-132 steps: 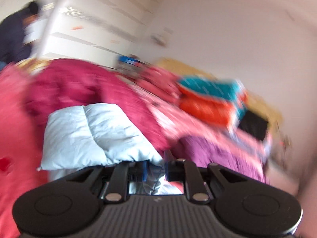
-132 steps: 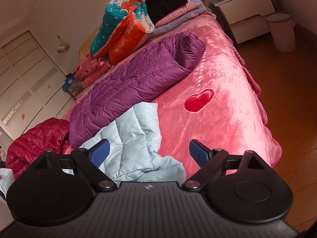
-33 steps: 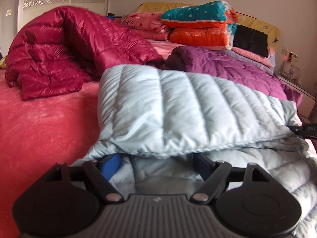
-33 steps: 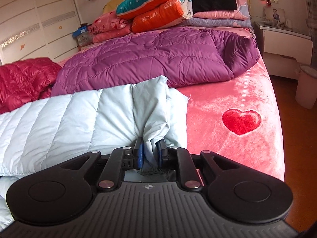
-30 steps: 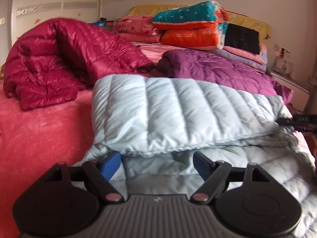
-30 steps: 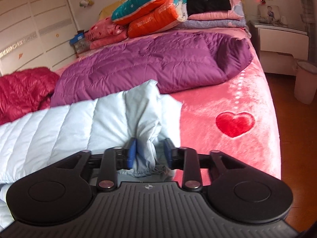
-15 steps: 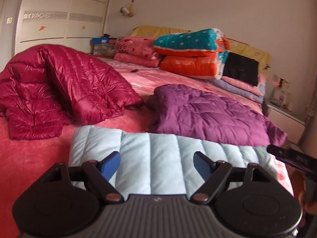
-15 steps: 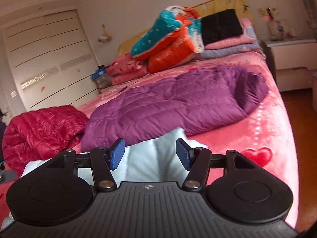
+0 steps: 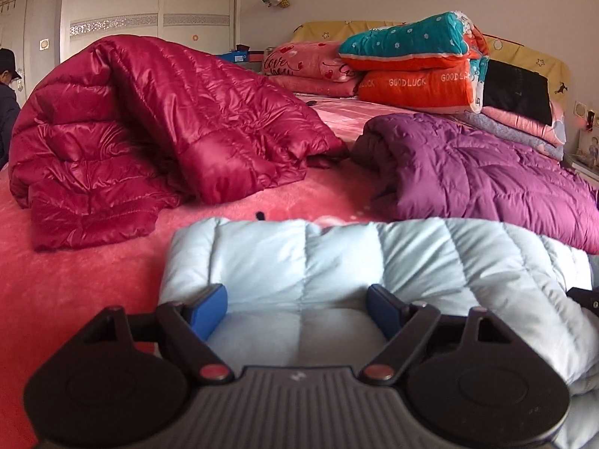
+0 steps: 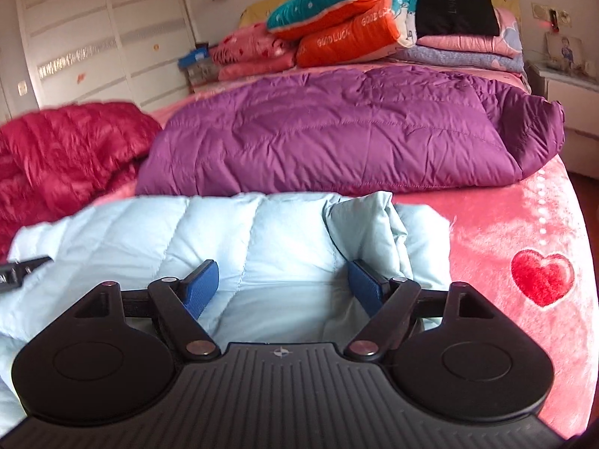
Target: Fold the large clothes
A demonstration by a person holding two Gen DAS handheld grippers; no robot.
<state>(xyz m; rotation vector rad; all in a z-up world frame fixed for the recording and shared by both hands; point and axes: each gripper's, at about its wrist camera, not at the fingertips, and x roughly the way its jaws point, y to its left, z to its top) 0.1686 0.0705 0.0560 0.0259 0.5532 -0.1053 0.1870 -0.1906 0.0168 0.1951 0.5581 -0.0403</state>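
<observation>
Jacket (image 9: 337,262) lies under both grippers' parted, opening jaws.

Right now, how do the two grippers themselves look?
Both look alike. The left gripper and the right gripper each have a black ribbed body with a small white emblem, two round black side discs, angled black finger arms on silver pivot pins, and blue pads.

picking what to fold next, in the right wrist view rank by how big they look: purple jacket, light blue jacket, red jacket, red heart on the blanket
1. purple jacket and light blue jacket: alike; the blue one lies nearest the camera and is partly hidden, so unsure
2. red jacket, cut off at the edge
3. red heart
</observation>
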